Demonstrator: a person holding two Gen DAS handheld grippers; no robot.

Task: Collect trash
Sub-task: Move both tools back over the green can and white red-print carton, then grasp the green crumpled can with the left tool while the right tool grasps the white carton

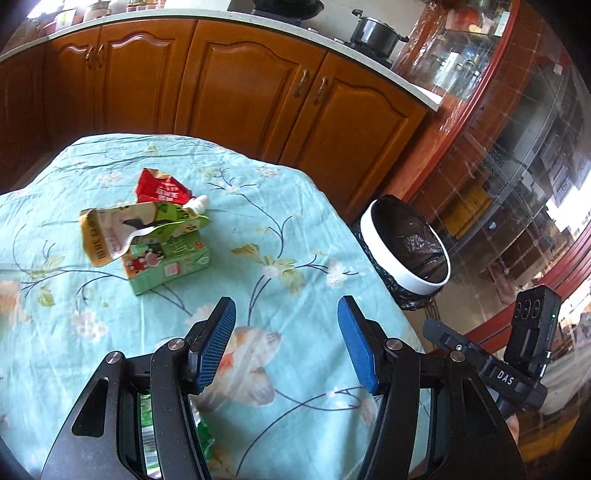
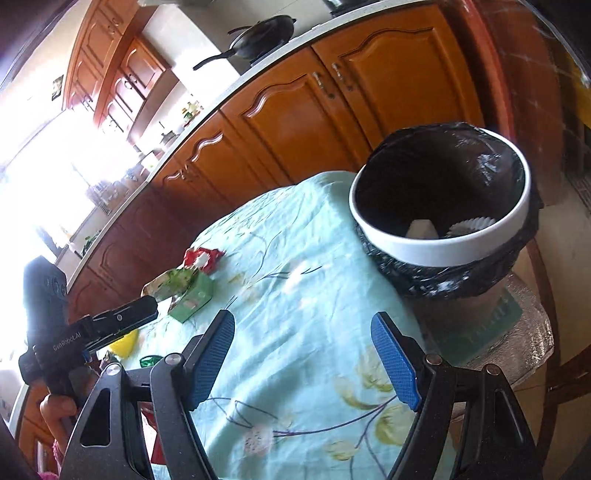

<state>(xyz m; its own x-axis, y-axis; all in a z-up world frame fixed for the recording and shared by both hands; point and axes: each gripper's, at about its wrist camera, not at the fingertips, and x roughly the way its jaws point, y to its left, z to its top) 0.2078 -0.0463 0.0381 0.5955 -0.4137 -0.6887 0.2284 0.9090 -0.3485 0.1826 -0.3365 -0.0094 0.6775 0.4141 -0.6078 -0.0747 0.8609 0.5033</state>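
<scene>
Trash lies in a pile on the teal flowered tablecloth (image 1: 295, 229): a red wrapper (image 1: 162, 188), a torn green and yellow pouch (image 1: 125, 225) and a green carton (image 1: 166, 266) under it. My left gripper (image 1: 287, 306) is open over bare cloth, nearer than the pile and to its right, with nothing between its blue pads. The white-rimmed bin (image 2: 443, 251), lined with a black bag, stands off the table's right edge and holds white scraps (image 2: 421, 229). My right gripper (image 2: 303, 319) is open and empty over the cloth, just short of the bin. The pile (image 2: 188, 291) is to its far left.
Wooden kitchen cabinets (image 1: 243, 88) with a worktop and a pot (image 1: 373, 33) run behind the table. A glass-fronted cabinet (image 1: 517, 147) stands at the right. A yellow object (image 2: 123, 343) and a green scrap (image 2: 151, 360) lie near the hand (image 2: 55, 410) holding the left gripper.
</scene>
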